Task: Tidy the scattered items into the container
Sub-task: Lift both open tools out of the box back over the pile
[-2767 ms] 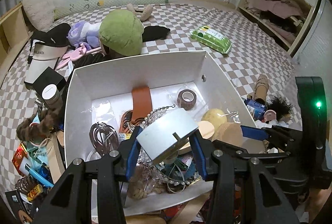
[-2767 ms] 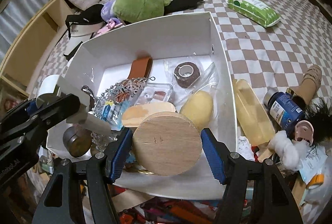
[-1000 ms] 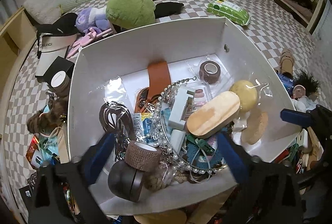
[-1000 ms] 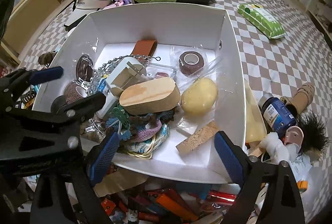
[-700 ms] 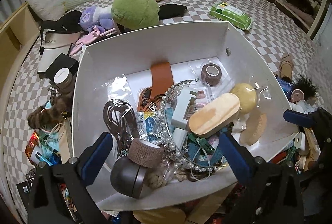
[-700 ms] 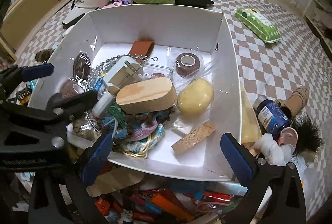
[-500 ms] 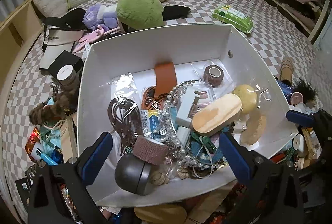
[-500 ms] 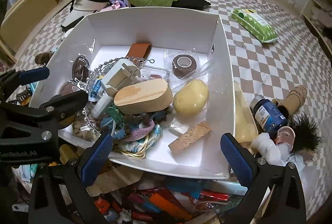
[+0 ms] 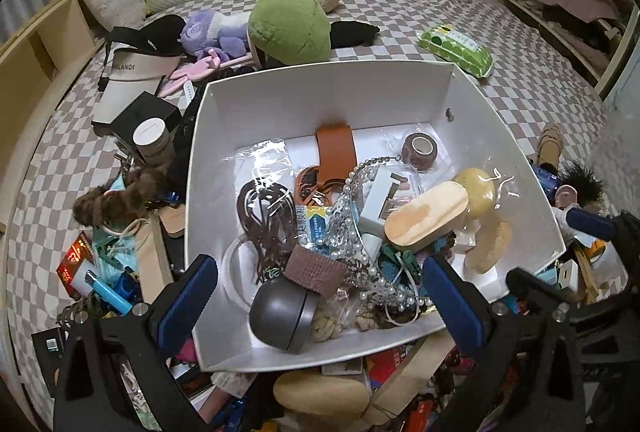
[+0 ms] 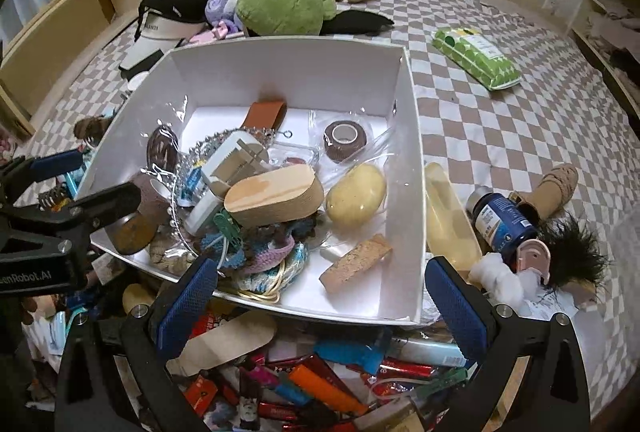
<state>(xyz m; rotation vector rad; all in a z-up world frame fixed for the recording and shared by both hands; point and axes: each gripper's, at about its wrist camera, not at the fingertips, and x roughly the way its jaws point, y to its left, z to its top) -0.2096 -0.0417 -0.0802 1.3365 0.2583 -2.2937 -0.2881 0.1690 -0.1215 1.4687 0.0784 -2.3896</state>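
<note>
The white container (image 9: 332, 80) (image 10: 288, 64) sits on the checkered bed and holds a wooden oval box (image 9: 426, 212) (image 10: 274, 196), a yellow egg-shaped thing (image 9: 476, 190) (image 10: 356, 196), a brown tape roll (image 9: 418, 150) (image 10: 344, 138), a cork piece (image 10: 354, 260), bead strings and cords. My left gripper (image 9: 320, 296) hangs open over the container's near edge, nothing between its fingers. My right gripper (image 10: 320, 300) is open too, at the near right edge, empty. Scattered items lie outside: a blue bottle (image 10: 504, 222), a doll with black hair (image 10: 560, 256), lighters and packets (image 10: 304, 384).
A green plush (image 9: 288, 26) (image 10: 284, 4), a purple plush (image 9: 212, 32), a visor cap (image 9: 136, 64) and a green wipes pack (image 9: 454, 48) (image 10: 476, 56) lie beyond the container. A black box with a round tin (image 9: 150, 134) and a furry brown thing (image 9: 116, 196) sit left.
Both grippers let go of their things, the grey-white piece and the round wooden box, into the container, opened wide, and have drawn back and up from it.
</note>
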